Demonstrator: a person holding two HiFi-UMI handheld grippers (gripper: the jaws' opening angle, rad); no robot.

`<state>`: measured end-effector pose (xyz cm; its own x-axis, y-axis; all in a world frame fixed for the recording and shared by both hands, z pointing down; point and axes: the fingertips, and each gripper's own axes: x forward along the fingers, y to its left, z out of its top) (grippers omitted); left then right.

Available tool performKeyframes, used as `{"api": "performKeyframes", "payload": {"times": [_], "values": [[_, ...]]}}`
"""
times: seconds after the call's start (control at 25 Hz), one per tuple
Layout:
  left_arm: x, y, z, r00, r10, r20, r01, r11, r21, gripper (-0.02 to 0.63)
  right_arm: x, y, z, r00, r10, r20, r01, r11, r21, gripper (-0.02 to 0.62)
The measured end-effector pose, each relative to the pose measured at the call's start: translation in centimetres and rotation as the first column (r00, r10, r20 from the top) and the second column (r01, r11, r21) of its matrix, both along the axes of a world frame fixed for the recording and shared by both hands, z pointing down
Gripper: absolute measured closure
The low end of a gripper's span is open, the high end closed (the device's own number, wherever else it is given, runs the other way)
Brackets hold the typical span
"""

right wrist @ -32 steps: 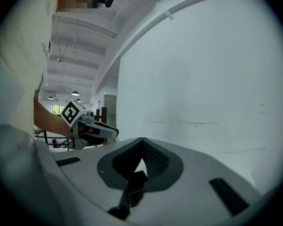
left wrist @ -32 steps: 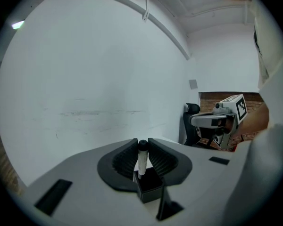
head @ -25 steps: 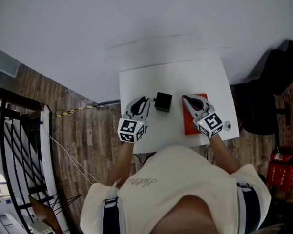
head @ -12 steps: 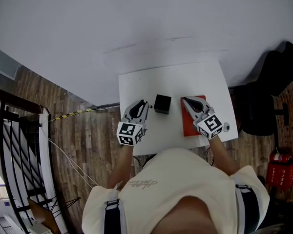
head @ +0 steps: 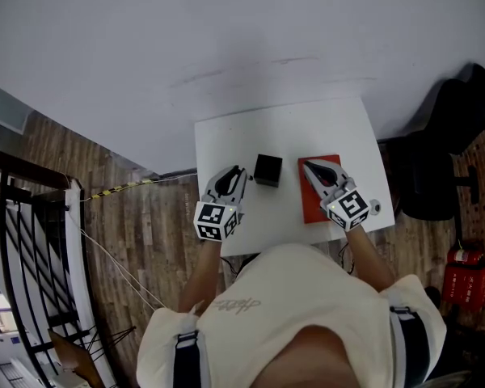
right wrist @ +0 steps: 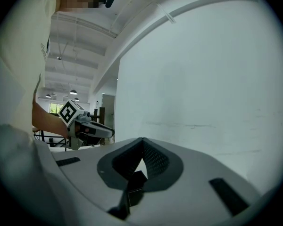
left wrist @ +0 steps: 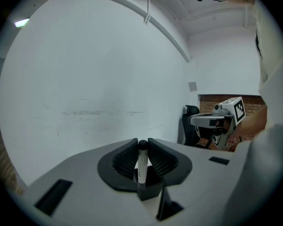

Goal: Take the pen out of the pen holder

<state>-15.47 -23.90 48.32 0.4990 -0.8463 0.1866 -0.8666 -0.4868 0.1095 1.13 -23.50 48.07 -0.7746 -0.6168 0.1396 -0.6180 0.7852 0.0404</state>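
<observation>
A black square pen holder (head: 268,170) stands near the middle of the white table (head: 291,128). In the left gripper view a white pen with a black cap (left wrist: 142,166) stands upright in the pen holder (left wrist: 150,188), seen through the narrow gap between the jaws. My left gripper (head: 241,169) (left wrist: 142,142) sits just left of the holder, apart from it and slightly open. My right gripper (head: 305,163) (right wrist: 142,140) hovers over a red pad (head: 314,204), to the right of the holder. Its jaw tips meet, with nothing held.
A small round grey object (head: 376,208) lies at the table's front right corner. A black chair (head: 461,120) stands to the right of the table, with a red extinguisher (head: 467,285) on the floor nearby. A white wall rises behind the table.
</observation>
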Motion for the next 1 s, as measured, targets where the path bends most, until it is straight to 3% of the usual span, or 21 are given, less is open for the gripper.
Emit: {"api": "performKeyframes", "payload": {"times": [1.0], "values": [[0.83,-0.66,0.15,1.0,0.011,0.002,-0.011,1.0,-0.007,0.528,0.32,-0.34,0.16,1.0,0.003,-0.001,-0.003,1.0,-0.001,0.589]]}}
